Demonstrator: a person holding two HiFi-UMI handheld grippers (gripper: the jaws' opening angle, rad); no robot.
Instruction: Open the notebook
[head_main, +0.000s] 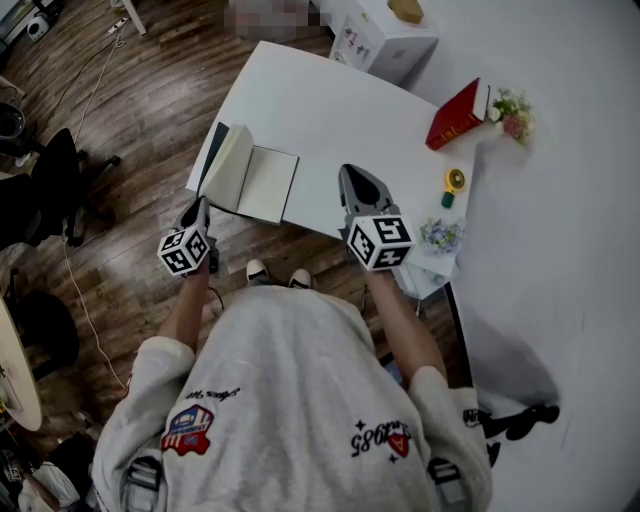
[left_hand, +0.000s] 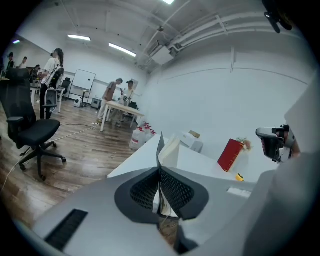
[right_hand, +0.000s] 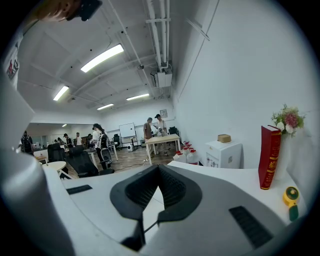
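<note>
From above, two arms are reaching forward. The left gripper (head_main: 200, 208) is sitting at 7 o'clock of the one black-covered paper notebook (head_main: 262, 182) on the white table (head_main: 320, 100). The right gripper (head_main: 352, 172) is at its 3 o'clock.

In the left gripper view, the jaws are pinching the standing cover.

In the right gripper view, the jaws are pressing together, holding nothing.

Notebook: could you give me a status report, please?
Left gripper shut on notebook. Right gripper shut, empty. Notebook half open at table edge.
</note>
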